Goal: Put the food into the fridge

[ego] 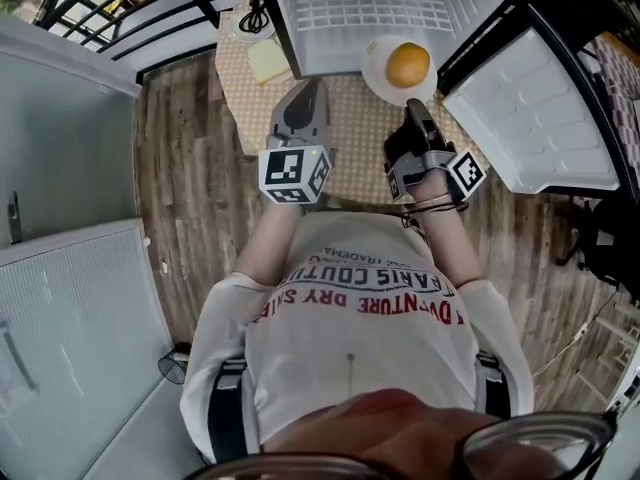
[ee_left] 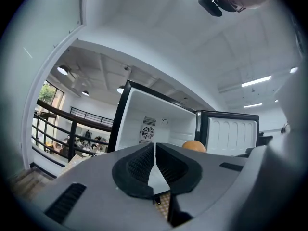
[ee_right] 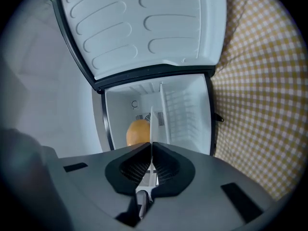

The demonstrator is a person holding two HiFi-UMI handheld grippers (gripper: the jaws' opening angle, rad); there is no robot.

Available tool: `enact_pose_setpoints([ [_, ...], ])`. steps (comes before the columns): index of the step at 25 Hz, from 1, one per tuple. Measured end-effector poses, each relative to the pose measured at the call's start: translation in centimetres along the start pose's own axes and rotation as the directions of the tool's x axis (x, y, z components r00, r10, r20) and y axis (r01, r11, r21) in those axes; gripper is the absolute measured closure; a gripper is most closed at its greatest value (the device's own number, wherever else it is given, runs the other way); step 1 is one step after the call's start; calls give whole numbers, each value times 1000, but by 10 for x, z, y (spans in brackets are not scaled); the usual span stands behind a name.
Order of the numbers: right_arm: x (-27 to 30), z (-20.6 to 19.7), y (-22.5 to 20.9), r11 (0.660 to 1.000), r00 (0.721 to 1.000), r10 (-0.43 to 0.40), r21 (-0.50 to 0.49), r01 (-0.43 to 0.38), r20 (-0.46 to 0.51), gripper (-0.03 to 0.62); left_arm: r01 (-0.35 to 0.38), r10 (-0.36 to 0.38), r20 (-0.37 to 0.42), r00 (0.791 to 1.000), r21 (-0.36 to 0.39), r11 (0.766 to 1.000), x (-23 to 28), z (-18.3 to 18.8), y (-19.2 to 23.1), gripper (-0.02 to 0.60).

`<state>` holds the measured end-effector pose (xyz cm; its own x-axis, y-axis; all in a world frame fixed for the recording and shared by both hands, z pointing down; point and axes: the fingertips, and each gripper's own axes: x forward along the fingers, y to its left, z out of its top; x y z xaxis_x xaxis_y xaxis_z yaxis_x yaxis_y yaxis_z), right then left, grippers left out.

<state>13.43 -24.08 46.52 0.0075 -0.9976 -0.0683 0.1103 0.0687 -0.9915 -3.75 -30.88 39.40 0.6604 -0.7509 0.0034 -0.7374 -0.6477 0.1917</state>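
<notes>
A round orange food item (ego: 407, 64) lies on a white plate (ego: 375, 71) at the mouth of the small open fridge (ego: 340, 13). My right gripper (ego: 413, 108) is shut on the plate's near rim. In the right gripper view the plate (ee_right: 151, 121) shows edge-on between the closed jaws, with the orange food (ee_right: 137, 132) to its left and the white fridge interior (ee_right: 185, 112) behind. My left gripper (ego: 306, 96) hovers over the checked cloth just left of the plate, shut and empty. The left gripper view shows the food (ee_left: 194, 146) past the jaws.
The fridge stands on a table with a yellow checked cloth (ego: 355, 133). Its door (ego: 535, 118) is swung open to the right. A yellow pad (ego: 266, 61) and a black cable (ego: 254, 16) lie left of the fridge. Wooden floor (ego: 190, 188) and black railing (ego: 110, 8) are at left.
</notes>
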Motion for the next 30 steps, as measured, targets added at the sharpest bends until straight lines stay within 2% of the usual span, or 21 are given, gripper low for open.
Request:
enact_pose_setpoints([
  [11, 52, 12, -7, 999, 999, -41, -20, 42, 36, 563, 12, -14, -49, 999, -43, 999, 33, -17, 25, 554],
  [18, 87, 24, -13, 996, 997, -72, -51, 72, -5, 563, -18, 14, -75, 997, -58, 998, 60, -28, 34, 554],
  [30, 140, 45, -31, 990, 992, -127, -69, 125, -15, 563, -42, 34, -137, 990, -54, 998, 87, -53, 35, 554],
])
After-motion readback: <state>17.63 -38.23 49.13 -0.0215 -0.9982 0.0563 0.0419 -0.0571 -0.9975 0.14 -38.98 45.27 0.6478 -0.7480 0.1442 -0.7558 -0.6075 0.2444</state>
